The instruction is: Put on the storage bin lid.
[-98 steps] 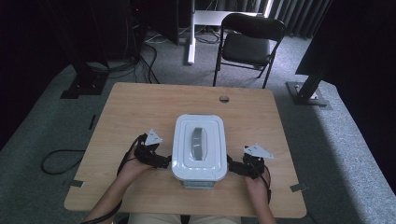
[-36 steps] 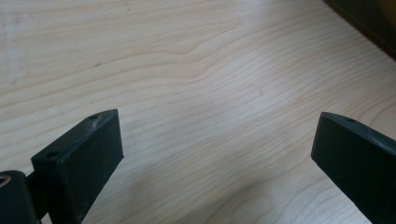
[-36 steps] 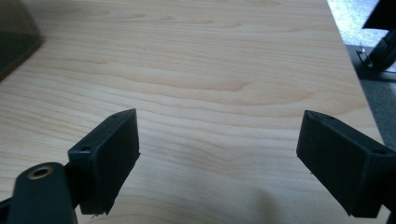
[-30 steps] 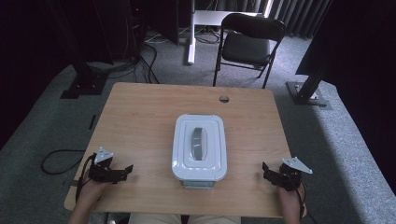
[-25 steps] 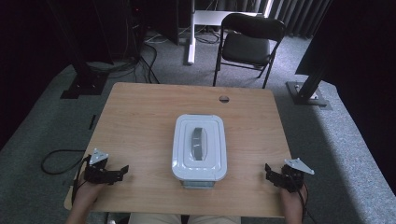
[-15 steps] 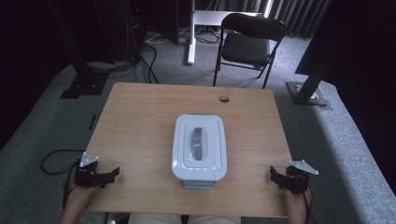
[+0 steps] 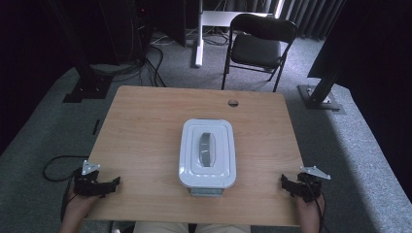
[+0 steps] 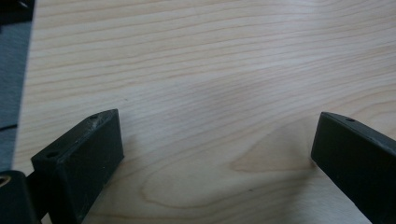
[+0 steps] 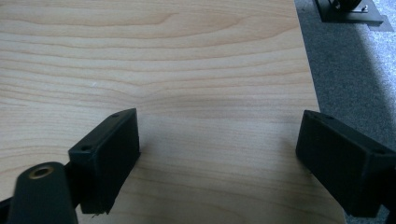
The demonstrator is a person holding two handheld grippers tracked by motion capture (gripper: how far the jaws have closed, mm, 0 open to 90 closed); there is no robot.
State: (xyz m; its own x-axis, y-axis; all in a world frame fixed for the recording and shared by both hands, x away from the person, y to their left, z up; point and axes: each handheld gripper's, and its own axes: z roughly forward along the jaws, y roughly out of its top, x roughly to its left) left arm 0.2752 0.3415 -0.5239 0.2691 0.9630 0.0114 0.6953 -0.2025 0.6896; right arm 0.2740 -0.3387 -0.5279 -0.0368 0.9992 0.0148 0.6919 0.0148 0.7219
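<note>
At table centre [image 7: 145,126], white lidded container [image 7: 207,153] standing alone, grey handle on top. Left gripper [image 7: 109,183] and right gripper [image 7: 285,183] now pulled back to the near corners, jaws spread, empty. Placement apparently done.

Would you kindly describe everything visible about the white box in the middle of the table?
The white box is a rectangular, plastic-looking container with rounded corners, closed by a stepped lid with a grey handle along its middle. It sits flat near the centre of the wooden table, long side running away from the person. A latch-like part shows at its near end. Nothing else touches it; both grippers are at the table's near corners.
</note>
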